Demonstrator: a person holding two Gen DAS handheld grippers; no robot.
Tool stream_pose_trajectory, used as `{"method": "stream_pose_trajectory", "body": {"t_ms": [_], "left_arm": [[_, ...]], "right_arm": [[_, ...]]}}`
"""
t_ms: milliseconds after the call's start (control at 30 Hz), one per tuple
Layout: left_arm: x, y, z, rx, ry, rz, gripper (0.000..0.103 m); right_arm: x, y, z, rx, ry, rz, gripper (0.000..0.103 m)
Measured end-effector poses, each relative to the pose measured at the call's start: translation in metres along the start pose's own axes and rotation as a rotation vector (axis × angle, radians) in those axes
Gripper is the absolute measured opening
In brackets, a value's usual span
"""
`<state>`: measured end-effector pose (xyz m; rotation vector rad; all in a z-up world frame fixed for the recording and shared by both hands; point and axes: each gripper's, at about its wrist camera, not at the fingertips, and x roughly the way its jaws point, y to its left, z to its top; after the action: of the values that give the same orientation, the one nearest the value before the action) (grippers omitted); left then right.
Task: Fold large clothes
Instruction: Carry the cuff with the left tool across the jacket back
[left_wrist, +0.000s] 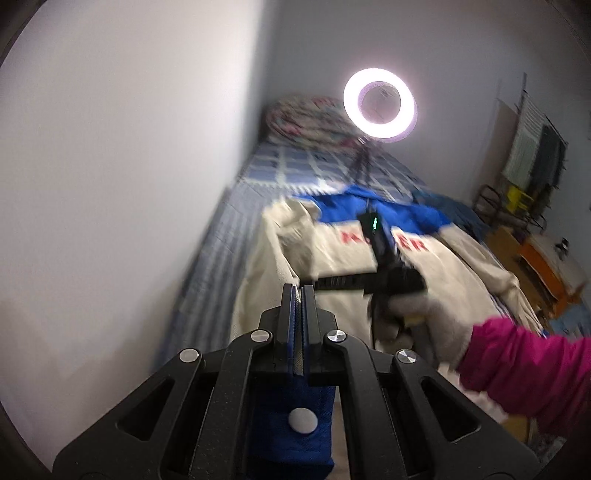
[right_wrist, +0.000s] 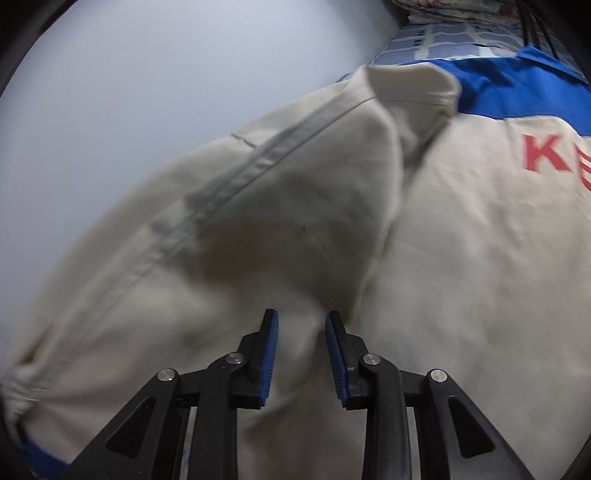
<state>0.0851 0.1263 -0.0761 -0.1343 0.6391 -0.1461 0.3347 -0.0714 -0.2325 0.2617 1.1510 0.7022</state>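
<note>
Your left tool (left_wrist: 298, 291) is clamped on a blue snap-button hem (left_wrist: 301, 417) of the cream-and-blue jacket (left_wrist: 332, 266), which lies spread on the bed (left_wrist: 229, 206). Your right tool (right_wrist: 301, 325) hovers narrowly parted over its sleeve (right_wrist: 221, 221), gripping nothing.

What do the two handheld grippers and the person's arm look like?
Both the left gripper and the right gripper have black linkage arms, silver rivets and blue-padded fingers. The right hand wears a pale knit glove and a magenta sleeve.
</note>
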Motion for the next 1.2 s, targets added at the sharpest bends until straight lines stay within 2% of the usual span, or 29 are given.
{"method": "stream_pose_trajectory", "body": {"t_ms": [33, 200, 333, 400, 633, 767, 867, 900, 933, 967, 1000, 1033, 1100, 1200], "left_arm": [[0.003, -0.007, -0.004, 0.017, 0.010, -0.010, 0.000], [0.001, -0.055, -0.022, 0.110, 0.021, -0.089, 0.000], [0.008, -0.097, -0.039, 0.199, 0.059, -0.151, 0.000], [0.015, -0.117, -0.054, 0.250, 0.101, -0.184, 0.000], [0.032, -0.152, -0.111, 0.377, 0.248, -0.232, 0.000], [0.026, -0.145, -0.113, 0.338, 0.285, -0.261, 0.000], [0.011, -0.126, -0.108, 0.278, 0.273, -0.249, 0.009], [0.009, -0.123, -0.107, 0.264, 0.270, -0.241, 0.009], [0.006, -0.116, -0.106, 0.243, 0.266, -0.223, 0.009], [0.003, -0.106, -0.104, 0.219, 0.261, -0.201, 0.009], [0.004, -0.104, -0.106, 0.203, 0.258, -0.189, 0.009], [0.003, -0.094, -0.104, 0.174, 0.255, -0.168, 0.009], [0.005, -0.077, -0.101, 0.115, 0.253, -0.137, 0.009], [0.014, -0.056, -0.102, 0.019, 0.275, -0.128, 0.009]], "right_arm": [[-0.012, -0.004, -0.003, -0.002, -0.010, -0.012, 0.035], [-0.090, -0.022, 0.000, 0.009, -0.111, -0.051, 0.039], [-0.128, -0.019, 0.008, 0.003, -0.174, -0.061, 0.056], [-0.138, -0.024, 0.009, 0.023, -0.185, -0.045, 0.056], [-0.120, -0.041, 0.010, 0.090, -0.138, -0.046, 0.056], [-0.095, -0.042, 0.019, 0.078, -0.099, -0.065, 0.056], [-0.069, -0.035, 0.029, 0.049, -0.052, -0.127, 0.056], [-0.061, -0.036, 0.032, 0.046, -0.039, -0.140, 0.050], [-0.054, -0.038, 0.035, 0.042, -0.029, -0.145, 0.031], [-0.047, -0.037, 0.038, 0.038, -0.010, -0.141, 0.022], [-0.041, -0.037, 0.040, 0.036, 0.006, -0.150, 0.008], [-0.039, -0.036, 0.040, 0.033, 0.013, -0.162, 0.001], [-0.042, -0.038, 0.039, 0.038, 0.001, -0.179, 0.000], [-0.074, -0.046, 0.031, 0.092, -0.066, -0.107, 0.000]]}}
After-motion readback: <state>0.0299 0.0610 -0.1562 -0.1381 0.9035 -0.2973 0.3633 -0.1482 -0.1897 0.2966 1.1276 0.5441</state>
